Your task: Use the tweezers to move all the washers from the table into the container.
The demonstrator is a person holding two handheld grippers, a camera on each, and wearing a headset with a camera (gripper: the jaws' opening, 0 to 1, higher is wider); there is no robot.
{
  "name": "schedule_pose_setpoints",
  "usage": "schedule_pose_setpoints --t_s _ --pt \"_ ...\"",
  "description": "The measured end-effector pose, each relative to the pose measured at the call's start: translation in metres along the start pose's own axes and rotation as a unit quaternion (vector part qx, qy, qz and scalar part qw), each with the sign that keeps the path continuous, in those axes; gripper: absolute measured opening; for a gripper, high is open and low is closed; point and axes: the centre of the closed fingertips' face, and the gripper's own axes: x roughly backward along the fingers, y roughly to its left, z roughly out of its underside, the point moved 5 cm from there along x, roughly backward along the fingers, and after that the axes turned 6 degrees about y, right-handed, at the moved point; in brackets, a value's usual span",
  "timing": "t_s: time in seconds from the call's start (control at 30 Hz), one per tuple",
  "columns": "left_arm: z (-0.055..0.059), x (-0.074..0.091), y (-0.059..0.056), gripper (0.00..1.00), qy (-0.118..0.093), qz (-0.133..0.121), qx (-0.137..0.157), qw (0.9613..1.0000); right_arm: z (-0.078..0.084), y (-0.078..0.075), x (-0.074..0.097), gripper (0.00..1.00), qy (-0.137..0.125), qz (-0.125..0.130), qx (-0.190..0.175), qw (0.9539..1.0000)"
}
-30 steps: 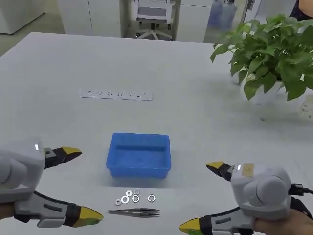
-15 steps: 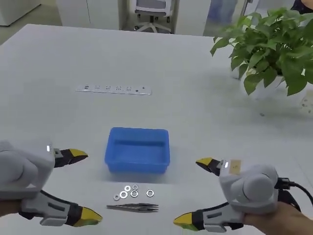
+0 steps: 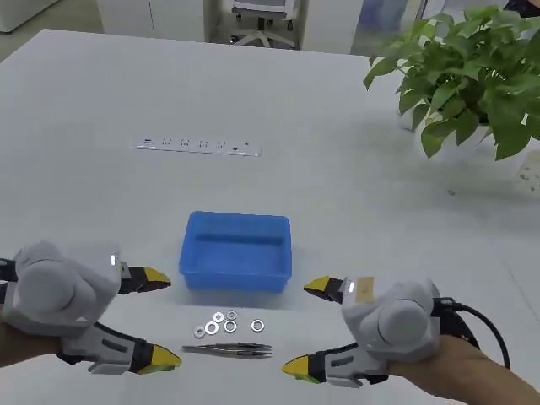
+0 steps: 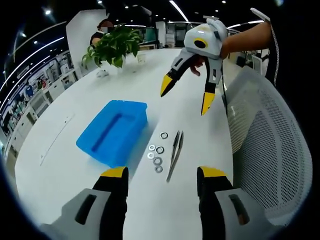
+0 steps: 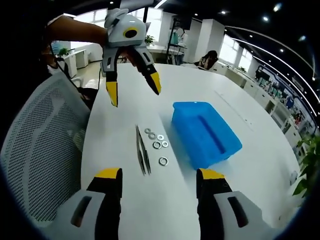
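Note:
A blue container (image 3: pixel 236 251) (image 4: pixel 114 131) (image 5: pixel 205 132) stands empty on the white table. Just in front of it lie several small metal washers (image 3: pixel 228 322) (image 4: pixel 156 155) (image 5: pixel 157 142) in a loose cluster. Silver tweezers (image 3: pixel 228 348) (image 4: pixel 175 152) (image 5: pixel 142 155) lie flat beside them, on the near side. My left gripper (image 3: pixel 160 319) (image 4: pixel 163 172) (image 5: pixel 134 94) hovers open to their left. My right gripper (image 3: pixel 297 326) (image 5: pixel 160 173) (image 4: pixel 185 99) hovers open to their right. Neither holds anything, and both point inward at the washers and tweezers.
A white power strip (image 3: pixel 196 146) lies farther back on the table. A potted green plant (image 3: pixel 472 76) stands at the back right. A mesh office chair (image 4: pixel 265 140) (image 5: pixel 40 150) is at the table's near edge, another chair (image 3: pixel 266 17) beyond the far edge.
Both grippers have moved inward toward the washers and tweezers, still open. The head camera has tilted slightly; the container, washers and tweezers lie as before.

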Motion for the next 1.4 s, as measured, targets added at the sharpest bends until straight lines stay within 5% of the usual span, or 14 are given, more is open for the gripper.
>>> schedule_pose_setpoints --t_s 0.33,0.77,1.4 --pt "0.01 -0.022 -0.001 0.49 0.043 0.022 -0.018 0.9987 -0.002 0.005 -0.023 0.52 0.019 -0.028 0.035 0.9988" --pt "0.012 -0.037 0.001 0.34 0.071 0.037 -0.033 0.9963 -0.005 0.012 -0.048 0.33 0.038 -0.066 0.07 0.9947" --pt "0.022 -0.056 -0.001 0.19 0.12 0.067 -0.051 0.9892 -0.009 0.023 -0.073 0.24 0.053 -0.094 0.058 0.9924"
